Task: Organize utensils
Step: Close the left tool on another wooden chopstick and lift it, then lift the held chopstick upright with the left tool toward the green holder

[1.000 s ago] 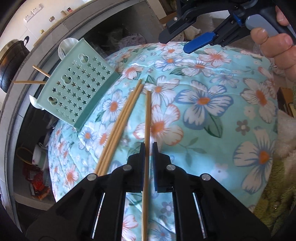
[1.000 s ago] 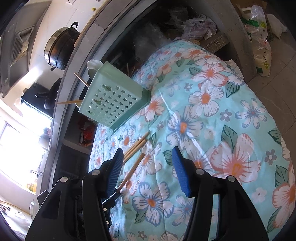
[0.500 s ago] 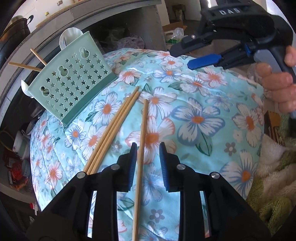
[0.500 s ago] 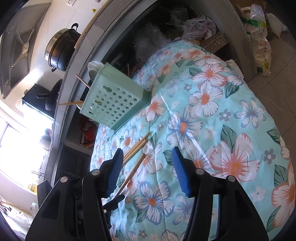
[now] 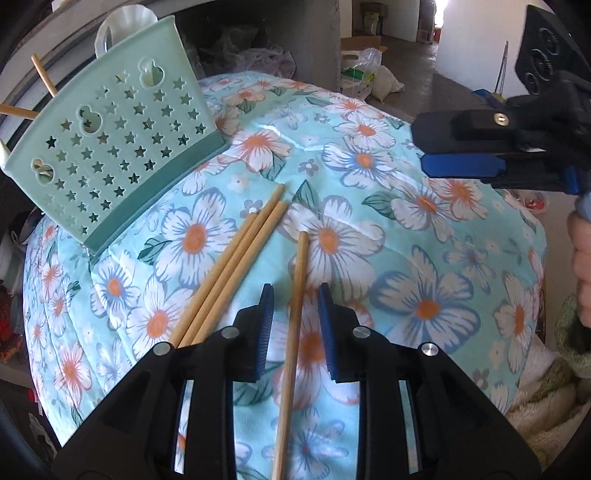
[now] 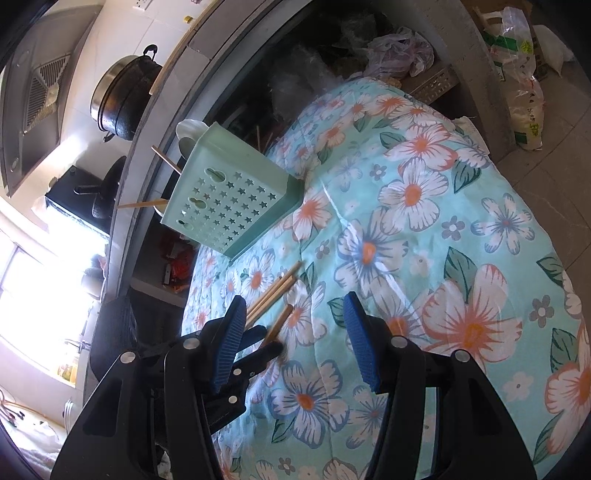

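Note:
A single wooden chopstick [image 5: 295, 314] lies on the floral cloth, running between the jaws of my left gripper [image 5: 295, 291]. The blue pads stand apart on either side and do not press it. Three more chopsticks [image 5: 229, 273] lie bundled just left of it. Beyond them a mint-green star-punched utensil holder [image 5: 110, 147] rests tilted on the cloth, with two chopsticks [image 5: 44, 74] and a white spoon [image 5: 122, 22] poking from its top. My right gripper [image 6: 295, 299] hovers open and empty above the cloth. From there the left gripper [image 6: 267, 339] shows low at the single chopstick [image 6: 282, 319].
The flower-print cloth [image 5: 424, 295] covers a rounded table. Behind it runs a grey counter with a black pot [image 6: 122, 99] and clutter underneath. Plastic bags [image 6: 524, 92] stand on the floor at the far right. A hand holds the right gripper [image 5: 421, 147] at the right edge.
My left gripper's jaws have parted from the single chopstick, which now lies free on the cloth. The left hand shifted and rolled. The right gripper kept still.

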`<state>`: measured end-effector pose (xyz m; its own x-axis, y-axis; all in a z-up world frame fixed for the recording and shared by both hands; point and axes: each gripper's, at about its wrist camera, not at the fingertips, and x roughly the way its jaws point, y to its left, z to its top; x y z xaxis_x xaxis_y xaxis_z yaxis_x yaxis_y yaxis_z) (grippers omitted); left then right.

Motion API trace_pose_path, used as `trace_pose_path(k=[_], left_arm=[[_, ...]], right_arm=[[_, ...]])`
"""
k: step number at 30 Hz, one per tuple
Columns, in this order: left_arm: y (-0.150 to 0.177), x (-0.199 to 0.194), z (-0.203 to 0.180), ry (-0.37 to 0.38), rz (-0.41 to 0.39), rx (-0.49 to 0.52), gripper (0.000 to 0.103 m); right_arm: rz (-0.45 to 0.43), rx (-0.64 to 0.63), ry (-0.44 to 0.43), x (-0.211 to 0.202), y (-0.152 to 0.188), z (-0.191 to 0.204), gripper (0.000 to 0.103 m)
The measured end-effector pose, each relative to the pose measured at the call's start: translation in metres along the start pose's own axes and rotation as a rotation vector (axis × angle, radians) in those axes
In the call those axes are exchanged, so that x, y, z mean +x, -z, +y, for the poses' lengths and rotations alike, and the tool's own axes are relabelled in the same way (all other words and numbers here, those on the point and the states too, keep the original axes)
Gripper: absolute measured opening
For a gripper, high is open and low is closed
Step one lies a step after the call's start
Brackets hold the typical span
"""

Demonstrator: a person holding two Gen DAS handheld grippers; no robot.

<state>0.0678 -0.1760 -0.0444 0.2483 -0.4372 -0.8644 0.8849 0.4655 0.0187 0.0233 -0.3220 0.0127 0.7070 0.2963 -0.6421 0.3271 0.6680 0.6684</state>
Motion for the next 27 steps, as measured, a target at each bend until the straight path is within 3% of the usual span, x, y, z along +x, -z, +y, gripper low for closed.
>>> trace_pose_path(k=[6, 11, 27], left_arm=[[-0.009, 0.008, -0.004, -0.015, 0.021, 0.029, 0.02], [-0.013, 0.01, -0.008, -0.027, 0.023, 0.043, 0.005], [-0.019, -0.016, 0.004, -0.046, -0.059, 0.012, 0.004]], right_arm=[[0.0, 0.004, -0.001, 0.002, 0.0, -0.001, 0.054], [0.005, 0.0, -0.005, 0.004, 0.0, 0.0, 0.054], [-0.008, -0.002, -0.013, 0.0, -0.001, 0.003, 0.054]])
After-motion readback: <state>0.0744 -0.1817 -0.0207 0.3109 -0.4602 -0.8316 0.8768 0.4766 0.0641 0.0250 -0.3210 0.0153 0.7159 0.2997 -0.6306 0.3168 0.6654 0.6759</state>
